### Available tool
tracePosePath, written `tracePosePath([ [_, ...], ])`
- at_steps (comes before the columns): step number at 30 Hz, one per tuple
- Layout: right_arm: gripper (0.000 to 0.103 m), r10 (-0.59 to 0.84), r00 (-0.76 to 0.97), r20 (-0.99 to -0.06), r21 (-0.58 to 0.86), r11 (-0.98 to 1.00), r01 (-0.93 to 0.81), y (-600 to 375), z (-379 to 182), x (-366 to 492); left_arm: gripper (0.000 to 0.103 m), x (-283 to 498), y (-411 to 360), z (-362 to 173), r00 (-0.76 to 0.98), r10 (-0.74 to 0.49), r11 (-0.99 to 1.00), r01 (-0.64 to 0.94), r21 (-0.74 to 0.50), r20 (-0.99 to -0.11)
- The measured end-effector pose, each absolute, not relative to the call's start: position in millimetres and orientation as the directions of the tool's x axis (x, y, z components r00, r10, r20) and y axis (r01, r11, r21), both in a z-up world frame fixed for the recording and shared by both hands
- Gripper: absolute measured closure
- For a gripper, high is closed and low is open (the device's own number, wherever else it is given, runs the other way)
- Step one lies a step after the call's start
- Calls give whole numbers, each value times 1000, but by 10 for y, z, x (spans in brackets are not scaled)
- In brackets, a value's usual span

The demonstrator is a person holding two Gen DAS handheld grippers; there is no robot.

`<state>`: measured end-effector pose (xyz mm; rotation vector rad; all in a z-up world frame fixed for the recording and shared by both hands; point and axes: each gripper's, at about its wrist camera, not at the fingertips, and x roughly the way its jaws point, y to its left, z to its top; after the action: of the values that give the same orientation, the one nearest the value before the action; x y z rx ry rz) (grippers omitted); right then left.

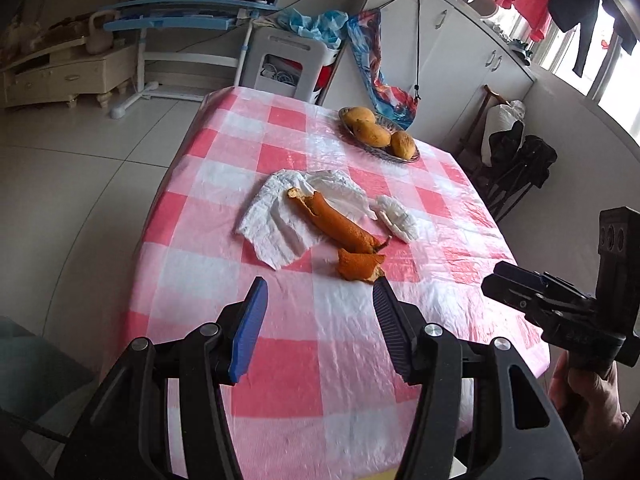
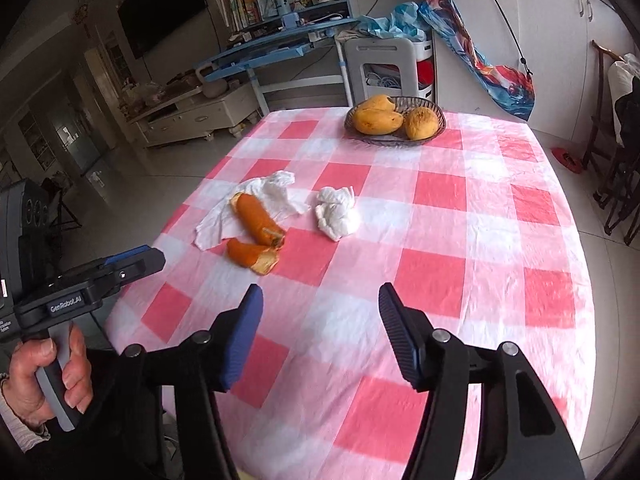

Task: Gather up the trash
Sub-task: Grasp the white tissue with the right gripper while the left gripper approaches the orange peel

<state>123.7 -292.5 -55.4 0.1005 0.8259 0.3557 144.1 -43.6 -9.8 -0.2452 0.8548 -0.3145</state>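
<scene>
On the pink-and-white checked table lie a long orange peel (image 1: 340, 222) (image 2: 256, 218), a shorter curled peel piece (image 1: 358, 266) (image 2: 252, 256), a flat white napkin (image 1: 276, 220) (image 2: 224, 220) under the long peel, and a crumpled white tissue (image 1: 398, 216) (image 2: 336, 212). My left gripper (image 1: 320, 292) hangs open above the near part of the table, just short of the short peel, nothing between its fingers. My right gripper (image 2: 320, 300) is open too, empty, nearer than the trash. Each gripper's side shows in the other's view, hand-held.
A wire basket (image 1: 404, 156) (image 2: 434, 110) with mangoes stands at the table's far side. Beyond are a white stool-cart (image 1: 288, 64), a blue desk (image 2: 272, 48), white cabinets and dark chairs (image 1: 516, 164) at the right. The table edge (image 1: 160, 200) drops to tiled floor on the left.
</scene>
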Motion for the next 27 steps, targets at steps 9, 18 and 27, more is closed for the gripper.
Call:
tracePosePath([
  [9, 44, 345, 611, -713, 216, 936, -277, -2810, -721, 1869, 51, 1756, -780, -301, 560, -429, 903, 246, -352, -709],
  [18, 51, 349, 579, -737, 203, 931, -303, -2701, -895, 2169, 51, 1956, -1171, -393, 528, -436, 887, 387, -251, -729],
  [27, 81, 324, 565, -759, 145, 930, -338, -2648, -878, 2093, 80, 1882, -1252, -426, 479, -475, 856, 445, -263, -738],
])
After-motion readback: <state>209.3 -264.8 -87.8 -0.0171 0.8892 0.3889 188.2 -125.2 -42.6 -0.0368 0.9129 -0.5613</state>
